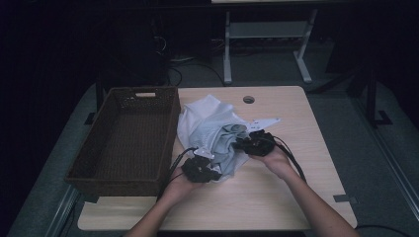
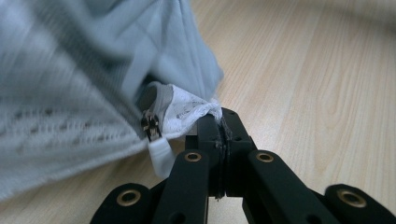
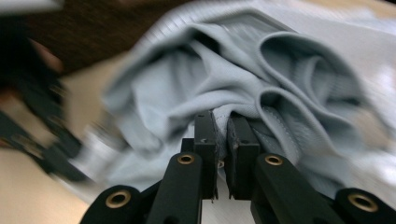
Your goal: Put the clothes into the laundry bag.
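Note:
A pale grey-blue garment lies bunched on the wooden table, just right of the basket. My left gripper is at its near edge and is shut on a white lacy hem beside a small metal zipper pull. The left gripper shows its jaws pressed together with the hem caught at their tips. My right gripper reaches into the garment's right side. In the right gripper view the right gripper has its jaws nearly together, pinching a grey fold of the garment.
A dark brown wicker basket stands at the table's left, with nothing seen inside it. A round cable hole sits near the far edge. Bare wood extends right of and in front of the hands. White table legs stand beyond on the floor.

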